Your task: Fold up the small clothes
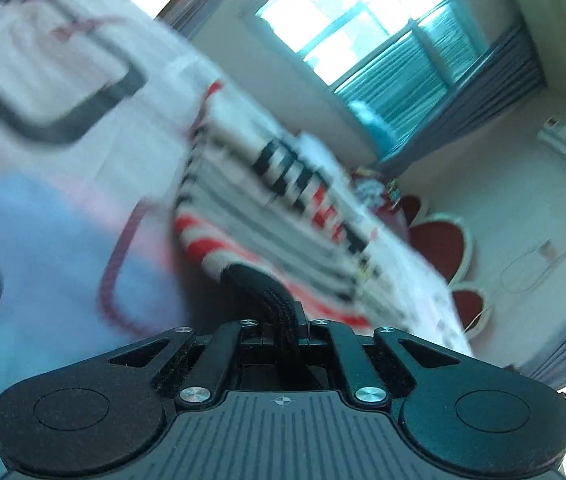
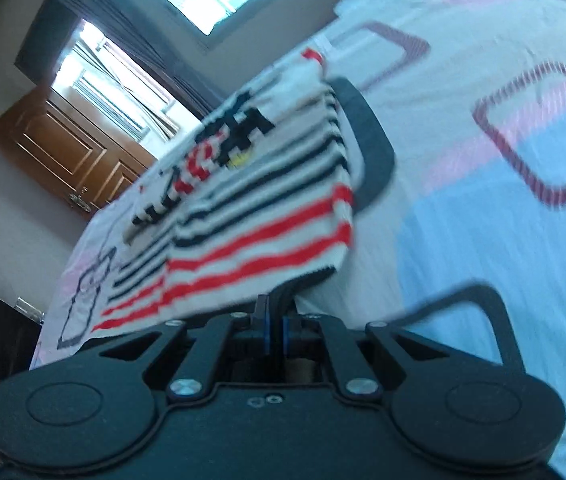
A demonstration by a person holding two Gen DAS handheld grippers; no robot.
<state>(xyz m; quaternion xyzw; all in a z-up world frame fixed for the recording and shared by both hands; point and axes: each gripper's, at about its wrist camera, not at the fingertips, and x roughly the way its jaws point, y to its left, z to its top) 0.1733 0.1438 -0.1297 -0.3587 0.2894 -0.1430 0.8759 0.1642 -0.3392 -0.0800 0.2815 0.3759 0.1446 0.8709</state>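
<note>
Here both tools (image 1: 243,276) (image 2: 283,300) pinch the striped sweater's (image 2: 251,216) near hem.

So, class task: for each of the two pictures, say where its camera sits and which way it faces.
Left wrist view: sits on the left gripper, looks along its fingers across the bedsheet toward a window; fingers shut on the striped garment.
Right wrist view: sits on the right gripper, looks over the bedsheet toward a wooden door; fingers shut on the garment's hem.
Shared: garment, bedsheet.
</note>
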